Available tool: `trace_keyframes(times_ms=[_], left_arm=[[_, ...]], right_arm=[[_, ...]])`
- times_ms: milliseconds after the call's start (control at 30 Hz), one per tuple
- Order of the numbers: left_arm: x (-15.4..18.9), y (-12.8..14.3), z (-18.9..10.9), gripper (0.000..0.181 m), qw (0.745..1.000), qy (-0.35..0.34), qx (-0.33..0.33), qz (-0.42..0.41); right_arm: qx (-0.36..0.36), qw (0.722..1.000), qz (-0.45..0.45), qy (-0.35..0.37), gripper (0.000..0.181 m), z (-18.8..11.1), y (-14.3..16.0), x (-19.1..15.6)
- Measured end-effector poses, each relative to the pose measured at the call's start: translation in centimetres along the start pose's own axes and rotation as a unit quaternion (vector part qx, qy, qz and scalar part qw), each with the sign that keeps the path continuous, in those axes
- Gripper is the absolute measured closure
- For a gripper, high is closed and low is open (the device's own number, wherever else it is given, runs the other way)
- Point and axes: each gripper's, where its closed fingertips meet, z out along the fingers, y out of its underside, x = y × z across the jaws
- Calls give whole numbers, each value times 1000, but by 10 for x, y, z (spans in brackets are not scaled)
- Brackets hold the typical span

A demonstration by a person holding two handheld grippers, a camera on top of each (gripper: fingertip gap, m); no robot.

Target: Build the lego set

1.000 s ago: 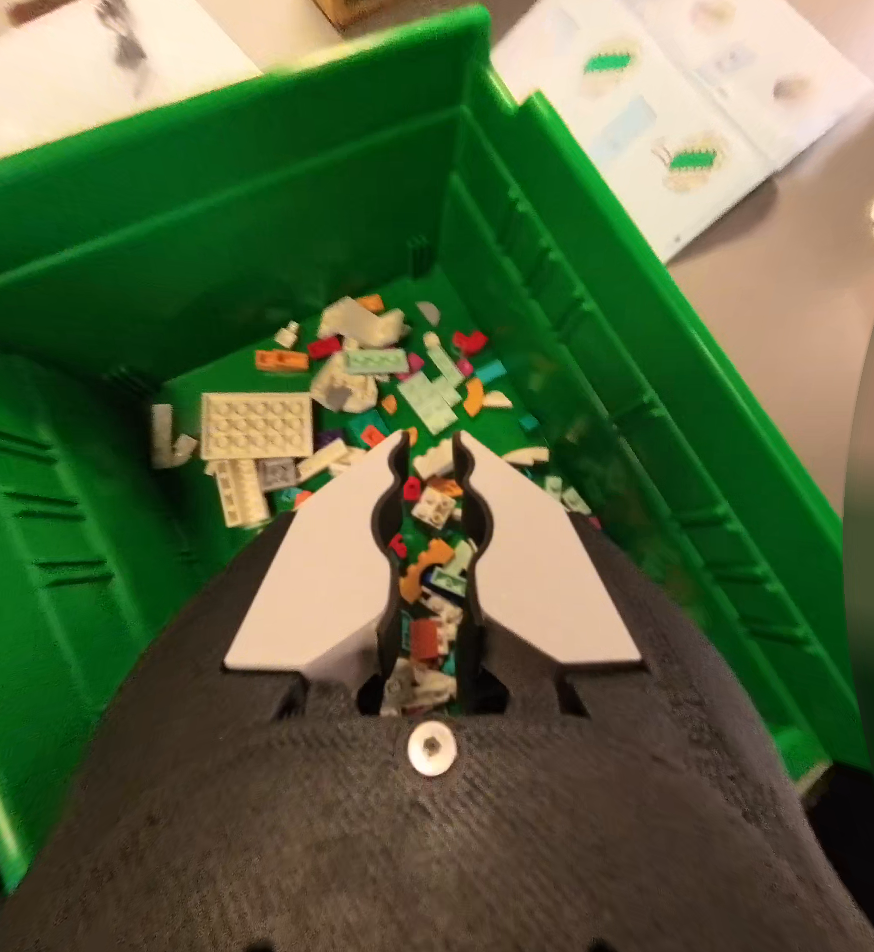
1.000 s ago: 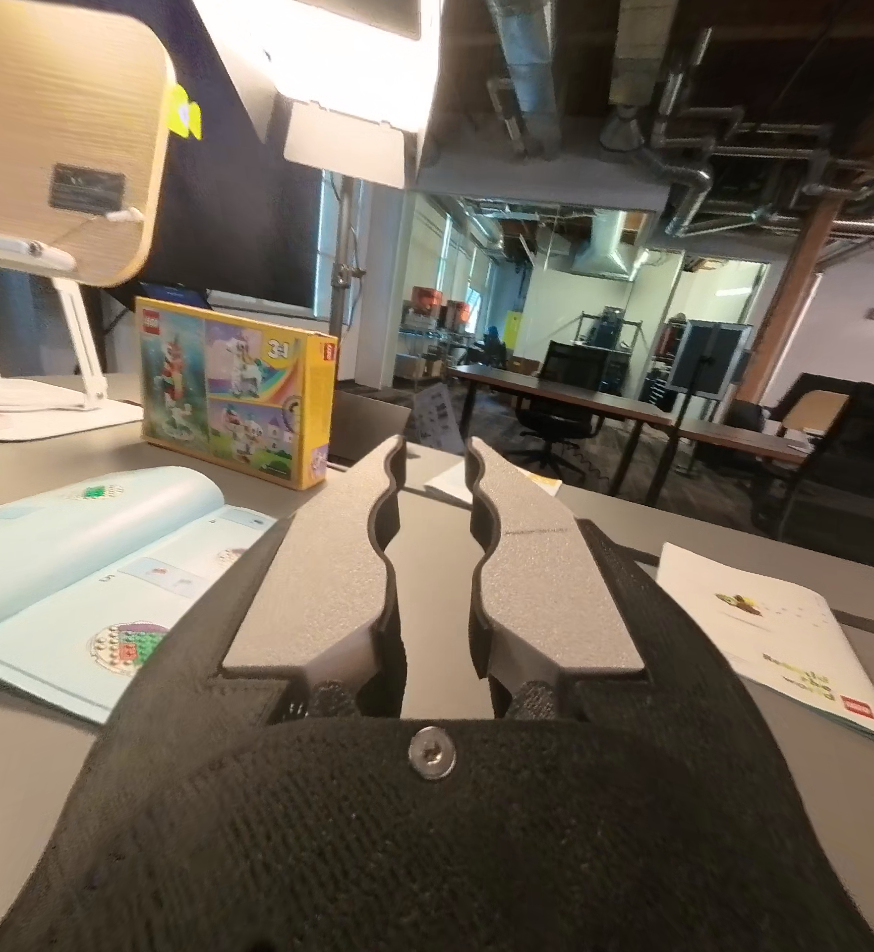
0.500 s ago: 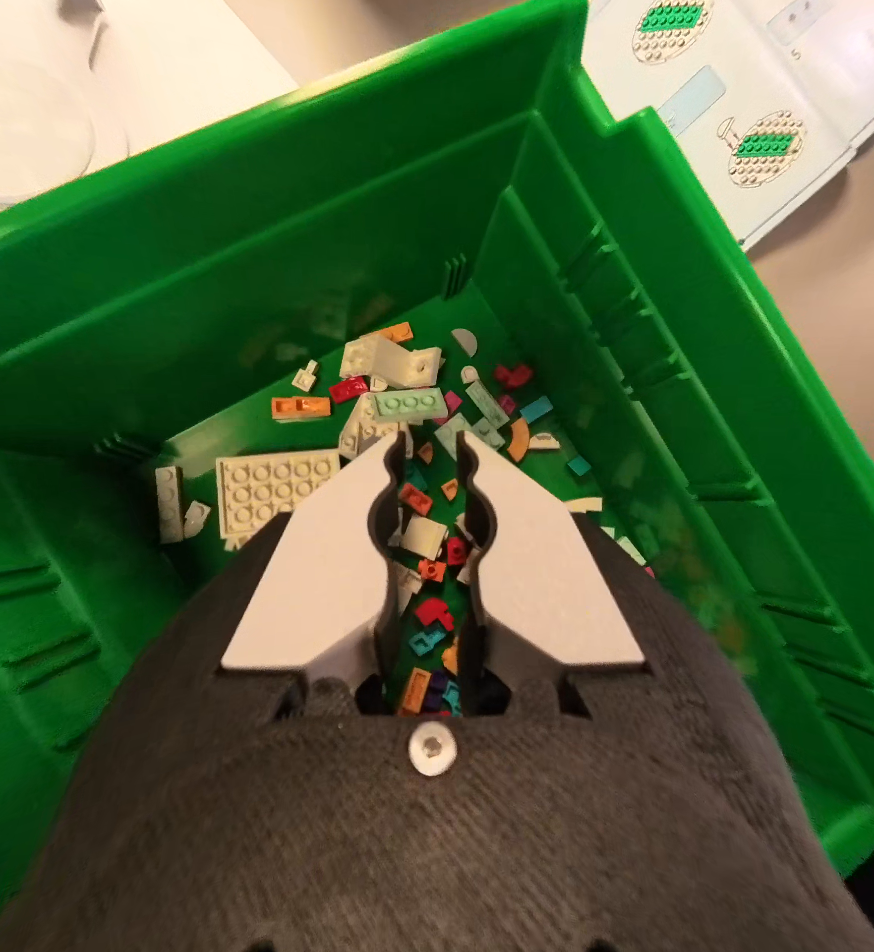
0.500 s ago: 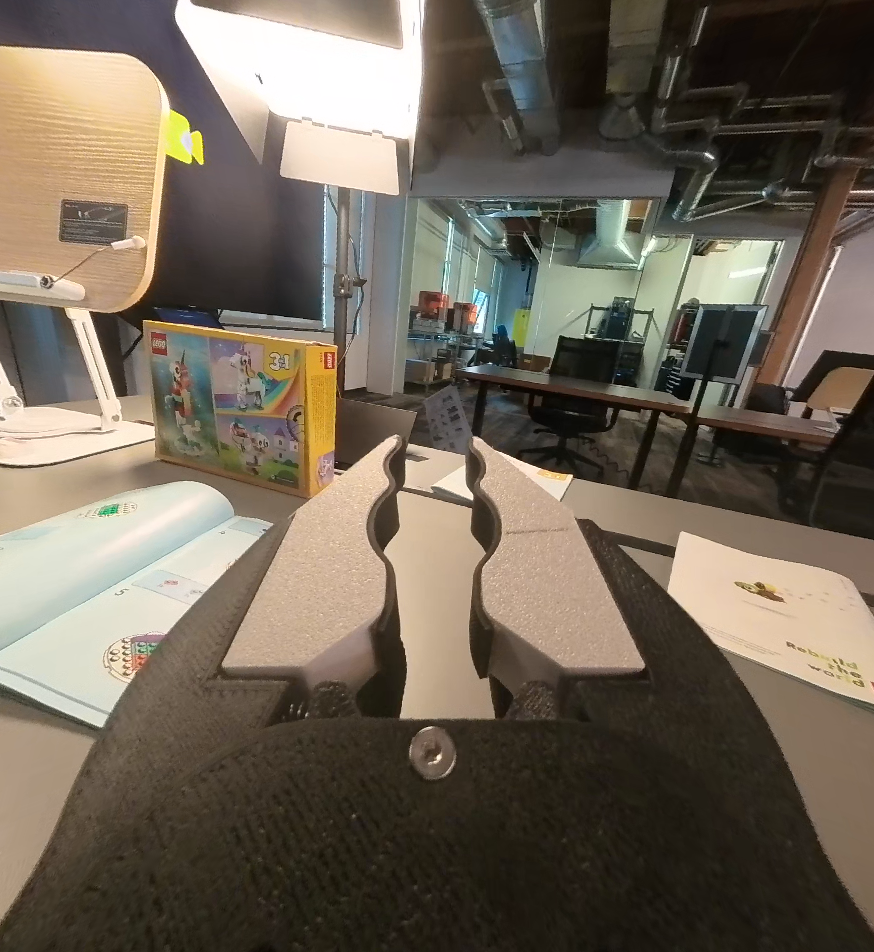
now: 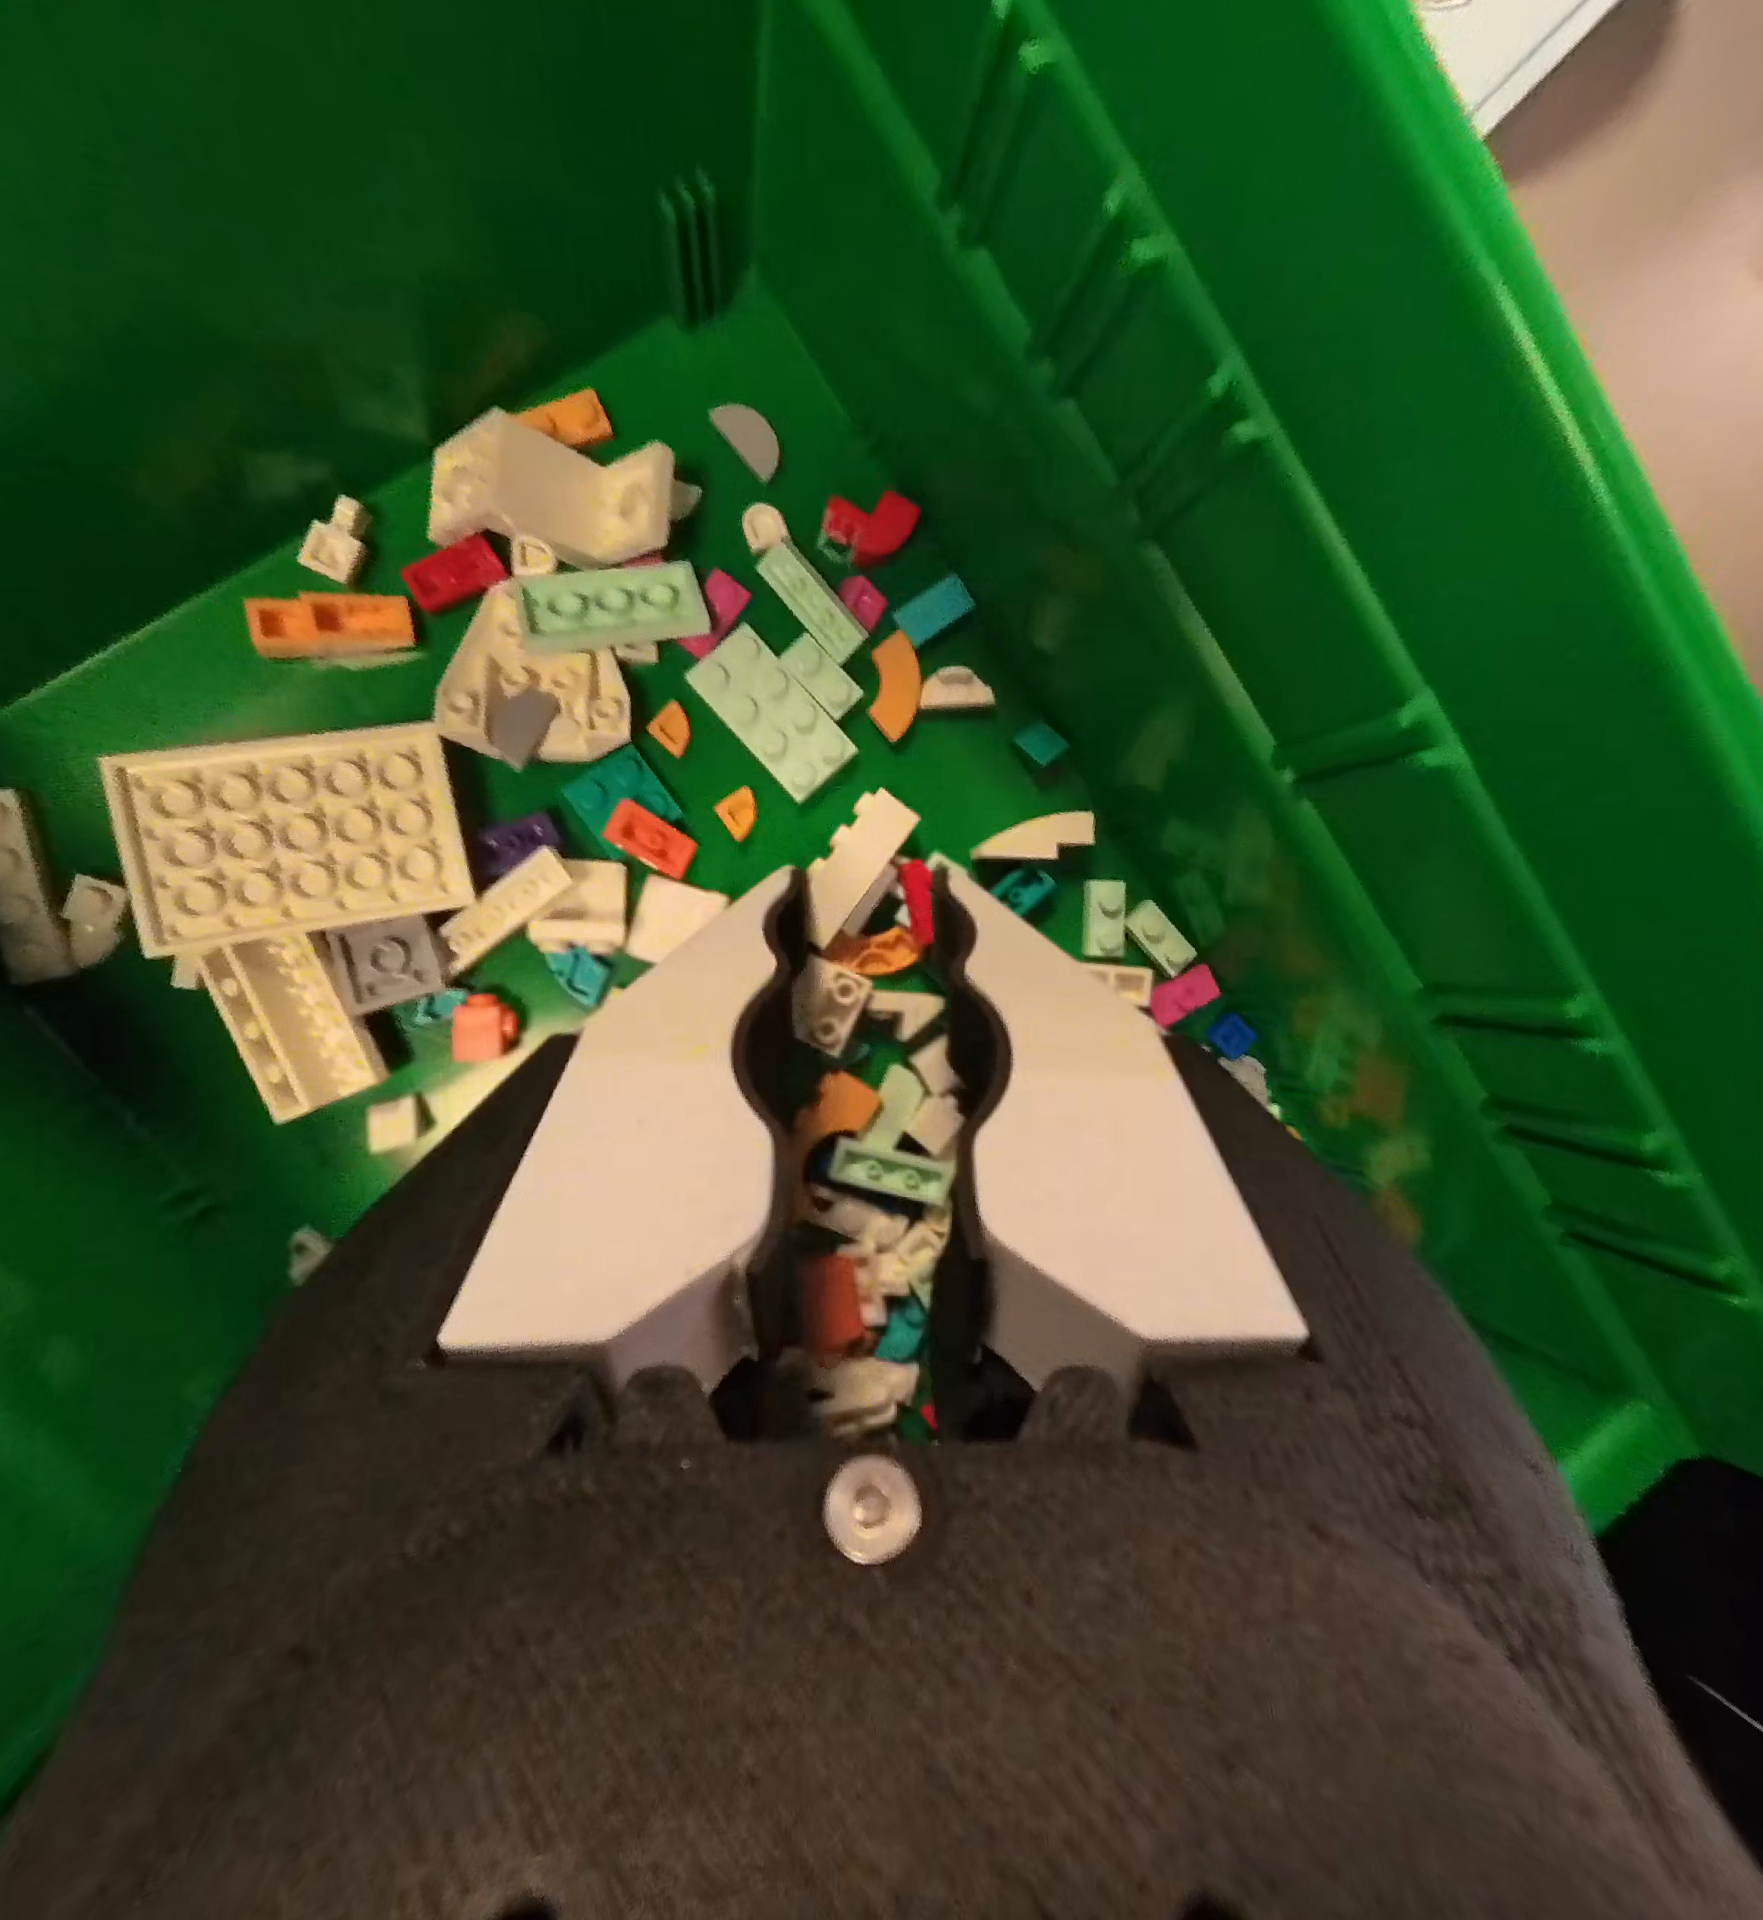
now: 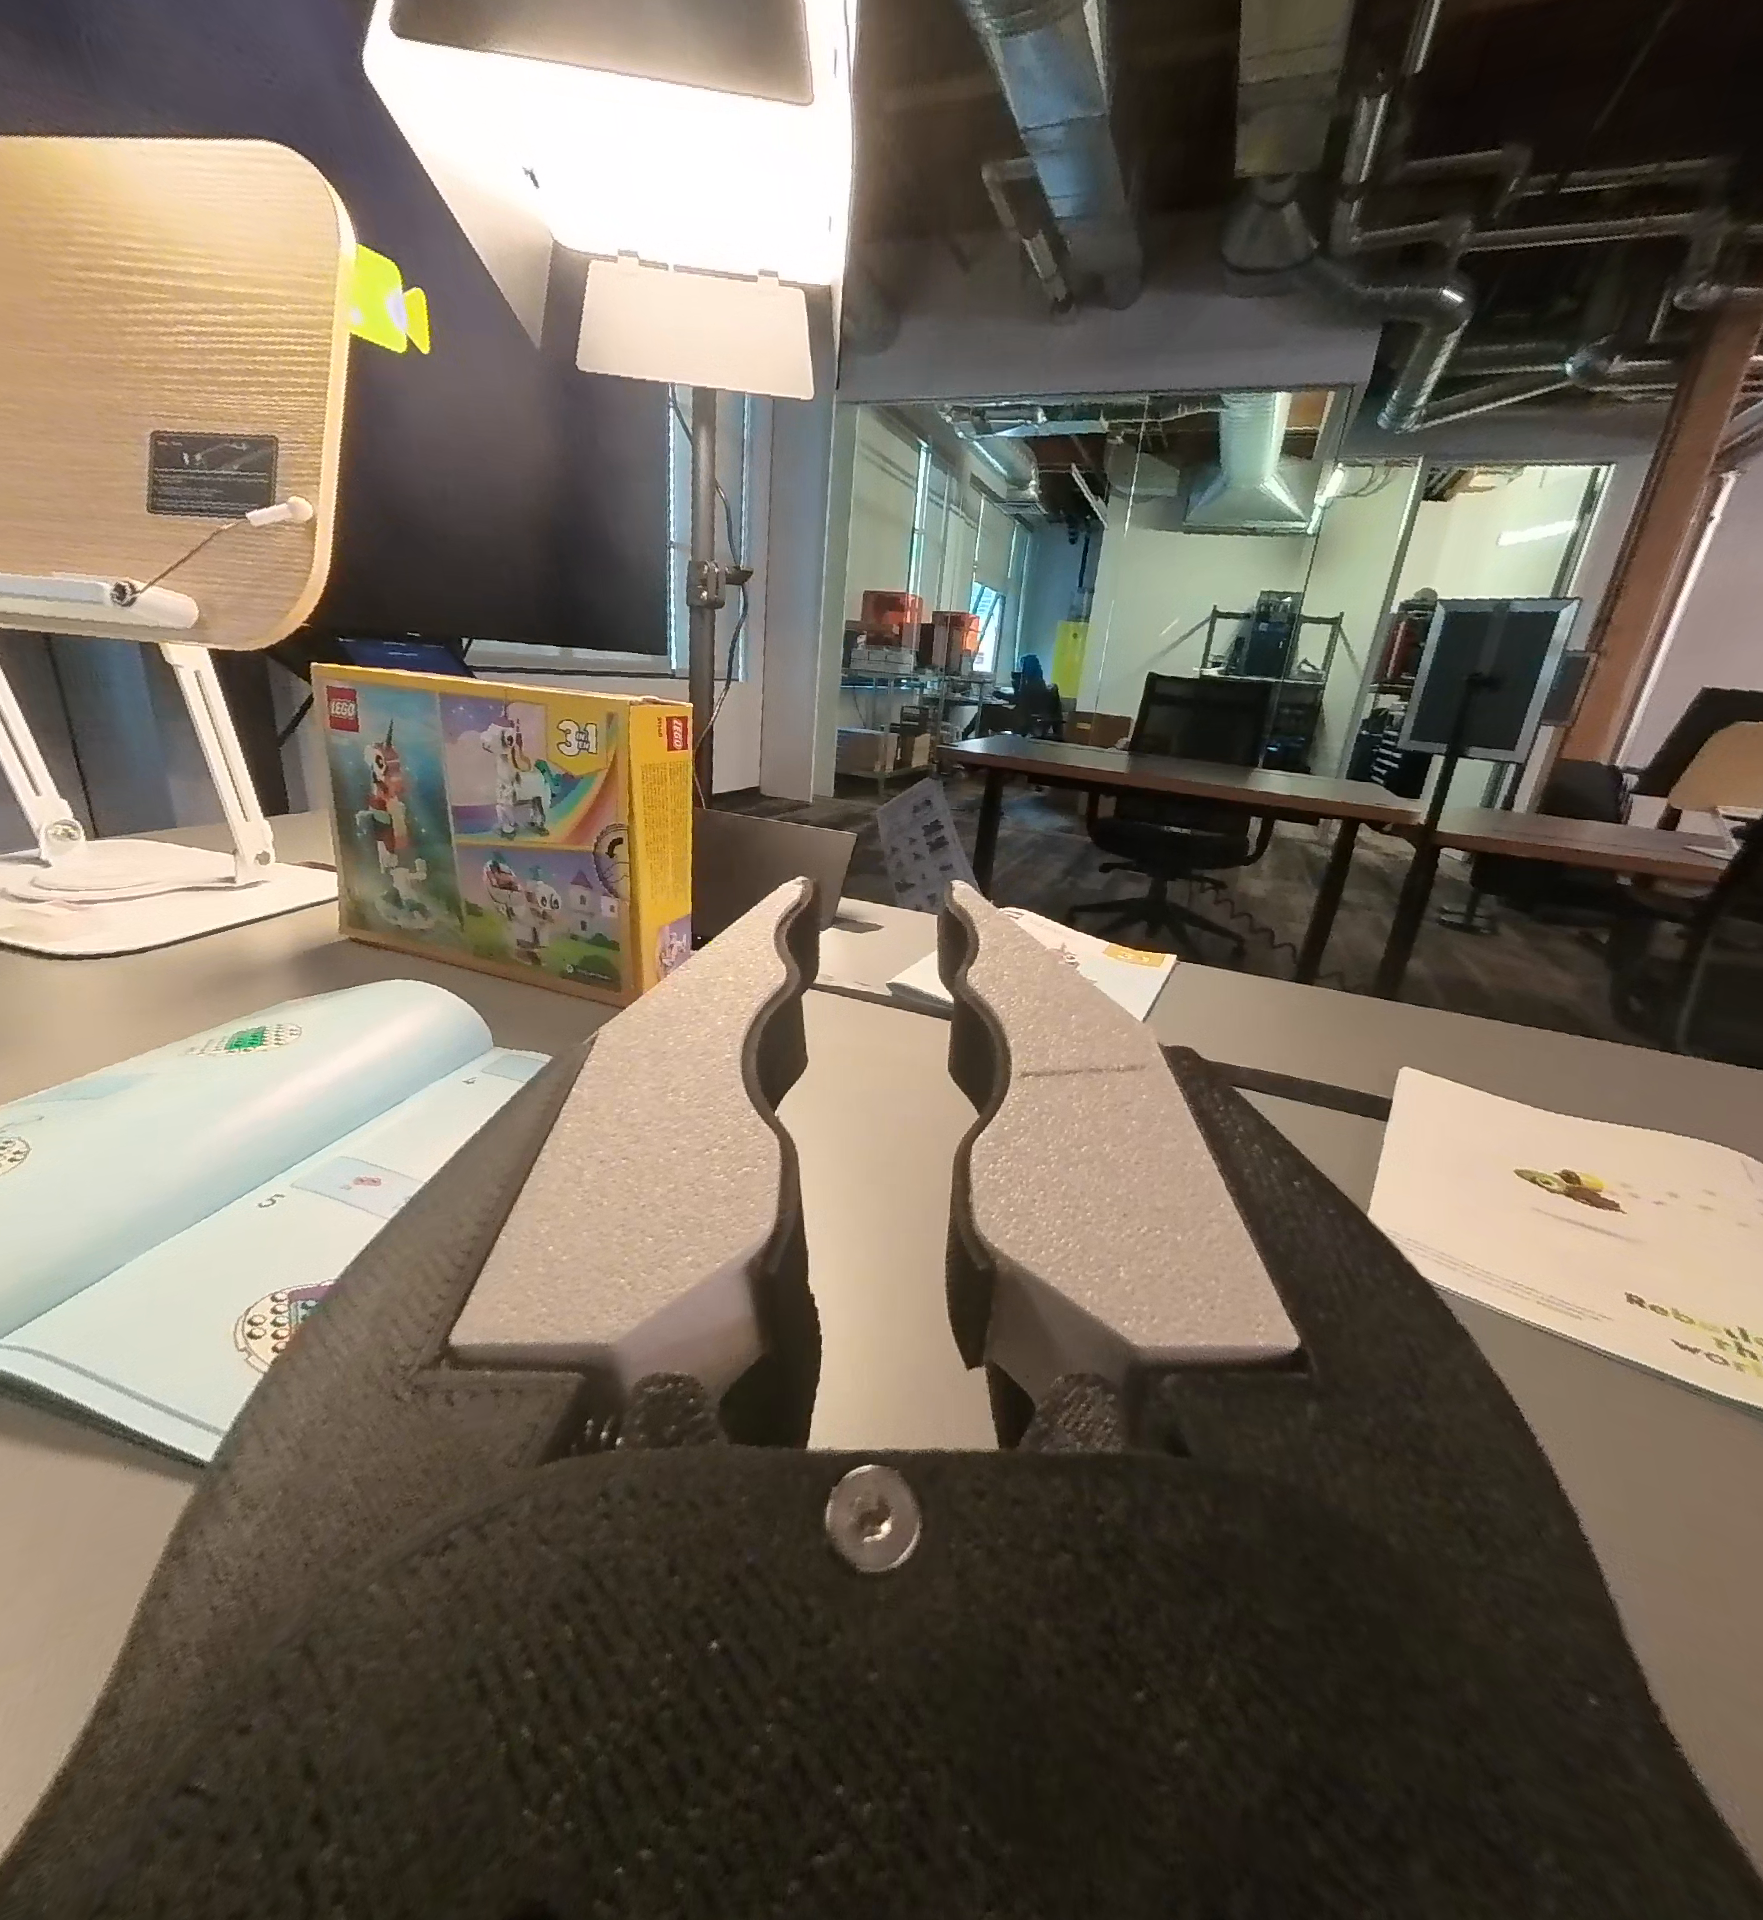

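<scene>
Glossy moulded plastic on the green bin (image 5: 1220, 436), ribbed along its right wall. Shiny hard plastic on the loose bricks (image 5: 285, 831) across the bin floor, studded on top. Matt, fine-grained grey on the fingers (image 6: 648, 1164) of the right gripper (image 6: 877, 914), rough woven-looking black on the body behind, with a bright metal screw (image 6: 872, 1522). Smooth, faintly sheened grey on the tabletop (image 6: 46, 1558). Satin paper on the open booklet (image 6: 160, 1153) near its left edge; printed glossy cardboard on the box (image 6: 503, 831); wood-grain panel (image 6: 118, 384) at the far left corner.

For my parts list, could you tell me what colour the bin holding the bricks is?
Bright green bin, clearest in the left wrist view.
</scene>
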Motion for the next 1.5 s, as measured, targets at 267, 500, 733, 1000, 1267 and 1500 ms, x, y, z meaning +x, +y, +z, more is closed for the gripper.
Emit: trace_keyframes(times_ms=[267,500,733,1000,1267,1500], left_arm=[[5,8,-19,154,994,-47,73,-59],[6,10,-67,153,972,-105,189,-89],[4,19,-96,153,959,-129,223,-120],[0,15,-113,156,949,-178,242,-92],[-20,18,-137,168,938,-229,242,-93],[-34,32,-132,166,949,-237,189,-92]], right_arm=[[2,1000,9,-3,161,0,0,0],[4,1000,14,-6,161,0,0,0],[6,1000,16,-17,161,0,-1,-3],[10,999,34,-19,163,-1,-2,-1],[8,999,33,-26,163,0,-1,-4],[6,999,31,-23,163,1,-1,-3]])
